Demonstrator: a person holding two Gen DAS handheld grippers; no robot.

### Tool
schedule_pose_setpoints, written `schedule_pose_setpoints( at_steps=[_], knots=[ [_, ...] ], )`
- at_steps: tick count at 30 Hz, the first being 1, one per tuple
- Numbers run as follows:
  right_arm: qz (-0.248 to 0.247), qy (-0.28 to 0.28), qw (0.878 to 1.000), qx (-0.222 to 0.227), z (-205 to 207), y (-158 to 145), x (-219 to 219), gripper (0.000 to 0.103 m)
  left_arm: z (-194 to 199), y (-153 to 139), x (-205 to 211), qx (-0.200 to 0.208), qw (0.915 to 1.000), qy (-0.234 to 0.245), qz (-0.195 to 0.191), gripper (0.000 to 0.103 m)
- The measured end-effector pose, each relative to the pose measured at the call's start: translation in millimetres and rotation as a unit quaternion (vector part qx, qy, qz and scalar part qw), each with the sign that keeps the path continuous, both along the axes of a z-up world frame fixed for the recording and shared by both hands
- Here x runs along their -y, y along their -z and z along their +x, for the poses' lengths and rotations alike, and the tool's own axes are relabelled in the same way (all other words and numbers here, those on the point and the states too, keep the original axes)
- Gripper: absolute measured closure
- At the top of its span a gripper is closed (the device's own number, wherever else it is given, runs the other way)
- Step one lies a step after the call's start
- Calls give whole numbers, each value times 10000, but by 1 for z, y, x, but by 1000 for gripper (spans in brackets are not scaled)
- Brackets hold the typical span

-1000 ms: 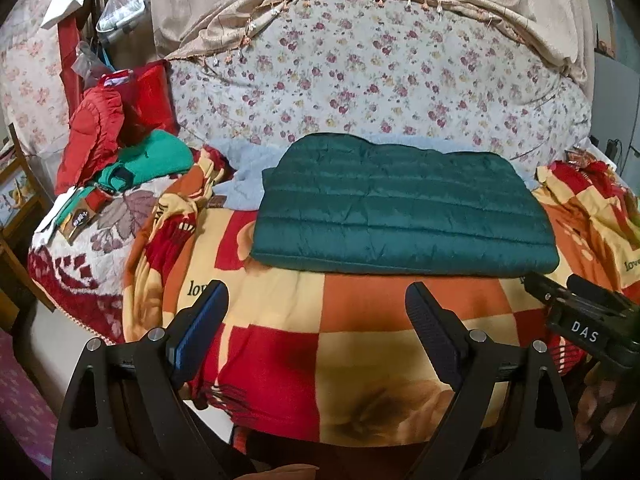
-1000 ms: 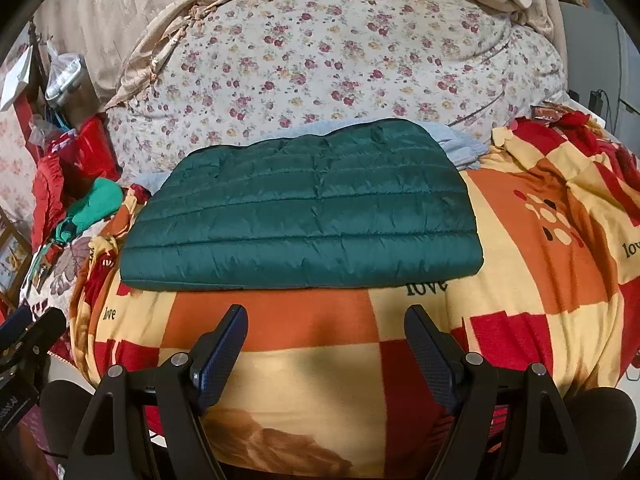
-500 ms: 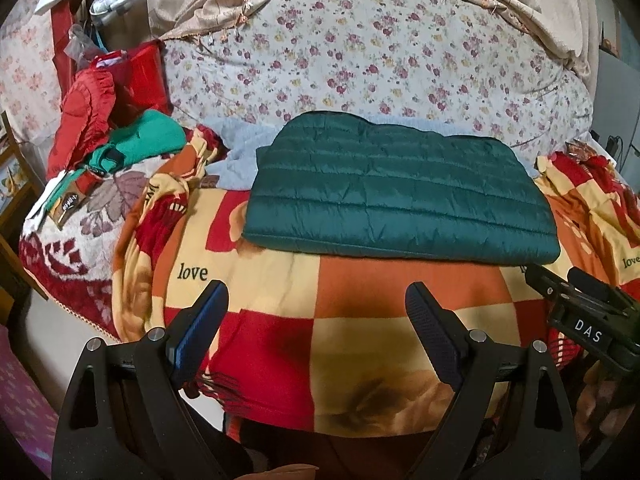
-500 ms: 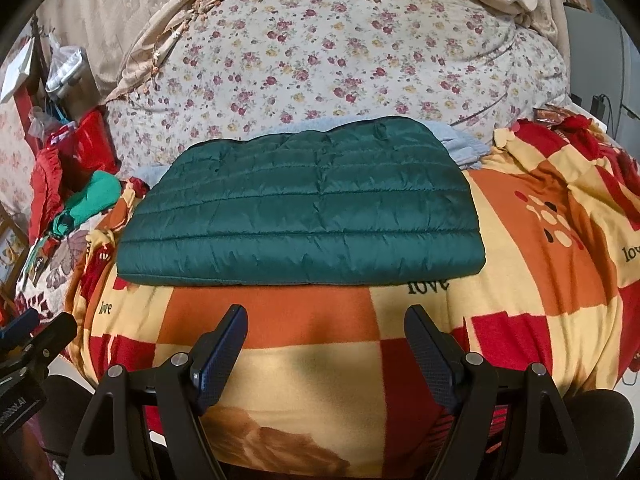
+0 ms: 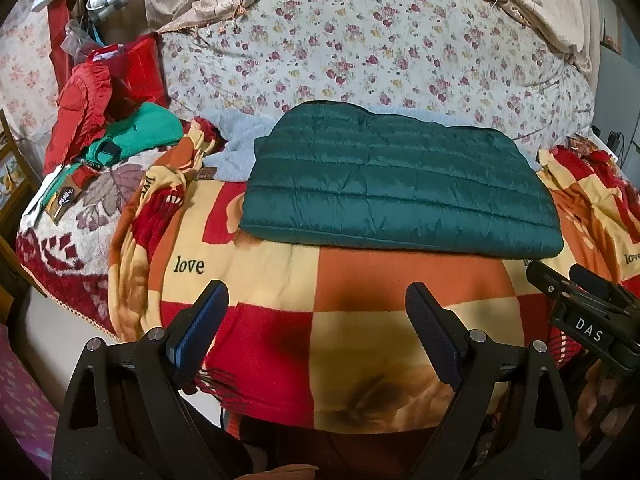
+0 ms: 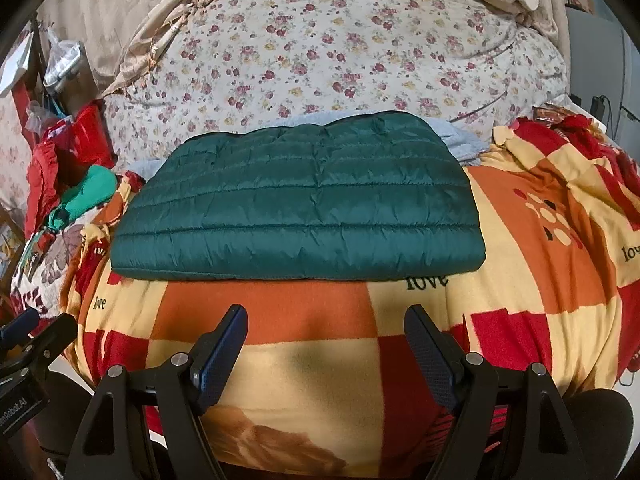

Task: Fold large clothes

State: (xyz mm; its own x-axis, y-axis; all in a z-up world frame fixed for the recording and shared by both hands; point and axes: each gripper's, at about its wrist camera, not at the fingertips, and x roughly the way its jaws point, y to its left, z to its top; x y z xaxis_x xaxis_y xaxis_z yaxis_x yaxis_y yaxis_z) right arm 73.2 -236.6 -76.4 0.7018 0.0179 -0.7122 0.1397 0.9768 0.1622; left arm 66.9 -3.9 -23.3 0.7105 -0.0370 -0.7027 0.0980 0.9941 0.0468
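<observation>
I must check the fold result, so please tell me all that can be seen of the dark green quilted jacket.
The green jacket is a shiny, puffy quilted garment with horizontal stitched channels. It lies folded into a flat, neat rectangle, long side across the view, on the checked red, orange and yellow blanket. Its far edge rests on a pale blue cloth. Nothing grips it: the left gripper and right gripper are open, short of its near edge.

Each tool is a matte black plastic clamp: the left tool (image 5: pixel 316 320) and the right tool (image 6: pixel 326 344) both carry two angled fingers faced with dark blue textured pads (image 5: pixel 200 330). Round silver screws (image 6: pixel 474 358) sit at the finger pivots. White letters "DAS" mark the right tool's side.
</observation>
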Motion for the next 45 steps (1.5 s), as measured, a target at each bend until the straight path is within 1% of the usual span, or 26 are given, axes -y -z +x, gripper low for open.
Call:
schedule_pose_setpoints(
  at_steps=[6, 8, 10, 12, 15, 17, 19, 21, 24, 27, 29, 33, 36, 38, 45],
  knots=[
    [51, 89, 9999, -54, 5, 2, 4, 25, 3, 6, -1, -101, 9999, -9, 18, 13],
    [121, 124, 9998, 59, 15, -5, 8, 25, 4, 9, -1, -147, 9999, -5, 23, 13],
    [34, 168, 9997, 164, 29, -12, 10, 25, 7, 11, 0, -201, 9998, 12, 22, 13],
    [-197, 223, 9992, 280, 53, -19, 9, 25, 8, 14, 0, -236, 9997, 20, 25, 13],
    [-489, 138, 9981, 351, 84, -21, 1, 25, 9, 16, 1, -262, 9996, 39, 24, 13],
    [-696, 25, 9973, 252, 108, -14, -9, 25, 11, 17, 0, -276, 9996, 38, 22, 13],
    [-840, -159, 9963, 24, 128, 1, -22, 25, 13, 20, -2, -307, 9995, 25, 1, 13],
    [-813, -475, 9949, -355, 143, 19, -35, 25, 16, 22, -5, -349, 9994, 14, -49, 13],
    [-831, -732, 9923, -563, 149, 35, -51, 24, 19, 26, -7, -393, 9992, -1, -69, 13],
    [-933, -906, 9899, -562, 146, 38, -60, 20, 22, 30, -9, -460, 9989, -8, -102, 13],
    [-955, -1024, 9887, -540, 142, 36, -61, 20, 24, 32, -10, -501, 9987, -18, -127, 13],
    [-702, -1083, 9908, -411, 125, 28, -54, 20, 24, 31, -12, -499, 9987, -29, -141, 13],
    [-504, -962, 9936, -323, 106, 23, -44, 20, 22, 30, -11, -464, 9988, -26, -126, 13],
    [-465, -847, 9949, -275, 94, 21, -39, 20, 22, 29, -11, -450, 9989, -19, -113, 13],
    [-558, -347, 9978, -32, 48, 14, -3, 20, 15, 23, -4, -344, 9994, 43, -41, 13]
  ],
)
